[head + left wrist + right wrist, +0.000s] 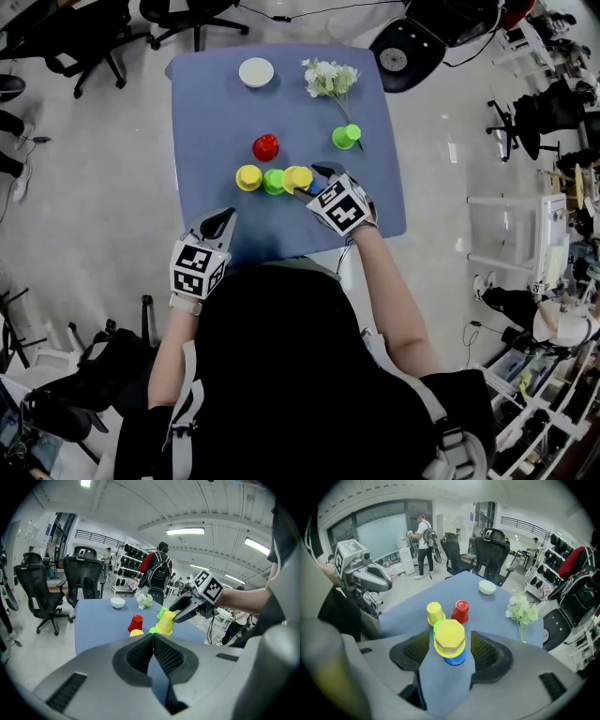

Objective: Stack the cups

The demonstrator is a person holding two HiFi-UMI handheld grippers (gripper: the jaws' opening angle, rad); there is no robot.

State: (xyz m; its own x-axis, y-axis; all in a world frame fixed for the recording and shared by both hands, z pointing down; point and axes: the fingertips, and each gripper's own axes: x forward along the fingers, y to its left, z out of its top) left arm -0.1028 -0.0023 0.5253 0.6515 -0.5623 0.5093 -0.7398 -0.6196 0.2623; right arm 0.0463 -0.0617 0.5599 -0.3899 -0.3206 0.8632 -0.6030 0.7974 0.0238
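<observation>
a big room with black chairs (494, 543) goes all around a blue table (216, 103). near the far edge of the table i see a white bowl (256, 72) and some flowers (330, 78). in the middle stands a red cup (265, 147), upside down. closer to the near edge there is a row: a yellow cup (248, 177), a green cup (273, 181) just beside it, and then a second yellow cup (297, 177) sitting upside down on a blue cup (455, 658). one more green cup (346, 137) stands alone nearer the right edge, by the flower stems.

my right gripper (315, 181) points down at the yellow-on-blue pile. its jaws are wide apart, one on each side of the pile, and the pads do not press on it. my left gripper (223, 218) waits at the near edge with its jaws squeezed together and nothing in them.

i think these cups are thin plastic, very light and a bit slick. a small bump could tip or slide them, and a hard squeeze could bend them. i would take a cup by its two sides, about halfway up, and press softly.
</observation>
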